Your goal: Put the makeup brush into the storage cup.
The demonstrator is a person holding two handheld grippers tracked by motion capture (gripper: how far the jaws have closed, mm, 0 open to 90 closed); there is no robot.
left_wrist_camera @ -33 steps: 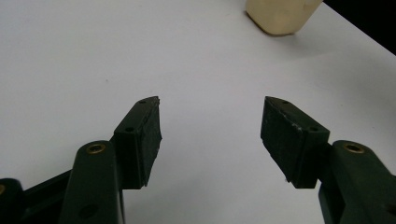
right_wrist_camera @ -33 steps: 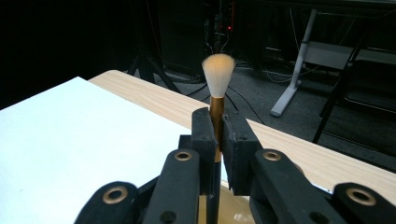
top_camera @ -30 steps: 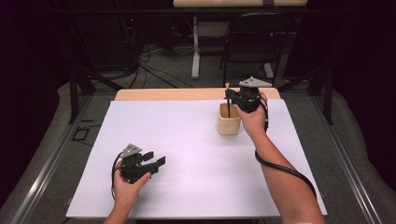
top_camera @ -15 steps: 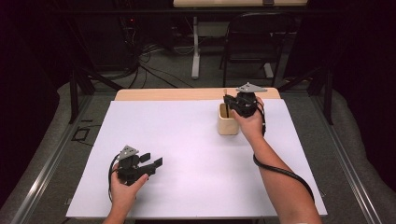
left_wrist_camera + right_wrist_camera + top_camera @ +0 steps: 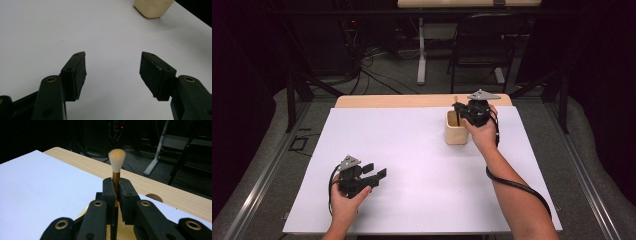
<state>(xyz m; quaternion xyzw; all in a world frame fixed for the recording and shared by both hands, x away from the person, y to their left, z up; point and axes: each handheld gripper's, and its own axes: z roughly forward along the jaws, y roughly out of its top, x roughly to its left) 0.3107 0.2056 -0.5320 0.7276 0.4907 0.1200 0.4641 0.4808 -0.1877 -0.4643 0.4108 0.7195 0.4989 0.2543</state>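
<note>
Right gripper view: my right gripper [image 5: 115, 192] pinches the slim gold-ferruled makeup brush [image 5: 116, 167] mid-handle; light, stiff, slippery. Left gripper [image 5: 112, 68] jaws spread, empty.

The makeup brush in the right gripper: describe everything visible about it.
The makeup brush has a soft, rounded, cream-coloured tuft on a shiny copper-coloured ferrule, with a dark handle running down below. It stands upright, bristles up. The right gripper is shut on it, both black pads pressed against the ferrule and upper handle. Its lower end hangs in or just above the pale wooden holder near the far right of the white sheet; whether it touches the holder cannot be told.
</note>
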